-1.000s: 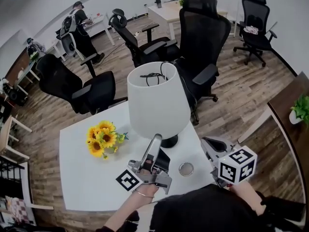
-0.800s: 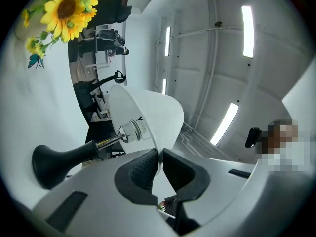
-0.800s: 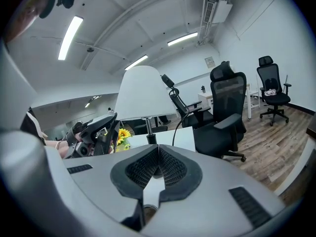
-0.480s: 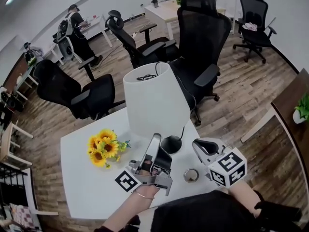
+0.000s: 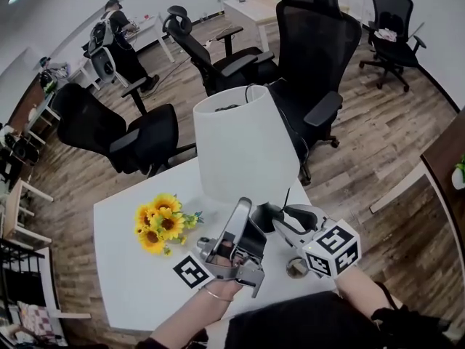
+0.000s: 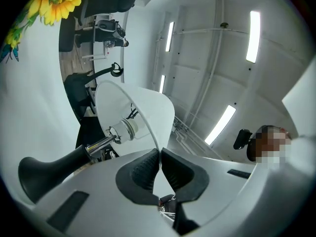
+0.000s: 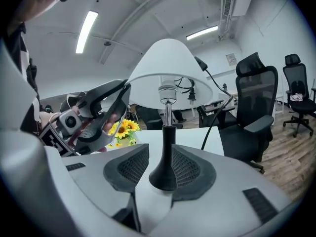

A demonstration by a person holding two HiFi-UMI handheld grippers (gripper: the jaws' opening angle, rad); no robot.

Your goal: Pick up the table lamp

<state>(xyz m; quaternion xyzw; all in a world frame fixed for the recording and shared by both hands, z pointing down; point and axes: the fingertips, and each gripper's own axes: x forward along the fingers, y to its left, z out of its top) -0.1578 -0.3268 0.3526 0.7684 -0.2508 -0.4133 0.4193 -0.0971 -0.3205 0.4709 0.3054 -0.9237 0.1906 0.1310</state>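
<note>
Holds the lamp point(image 5: 240, 151) only by the thin lower rim of its shade point(image 6: 148, 105), pinched tight in the left gripper point(image 6: 159, 154), with the foot point(image 7: 164, 172) on the white table point(image 5: 123, 282) near the sunflowers point(image 5: 160, 220). Has just spread the right gripper point(image 7: 157, 157), pads now apart around the black foot and not pressing it. Risks creasing or slipping off the shade if lifting by that pinch alone, tipping the lamp if closing off-centre on the tapered foot, or snagging the trailing cord point(image 7: 216, 123).
</note>
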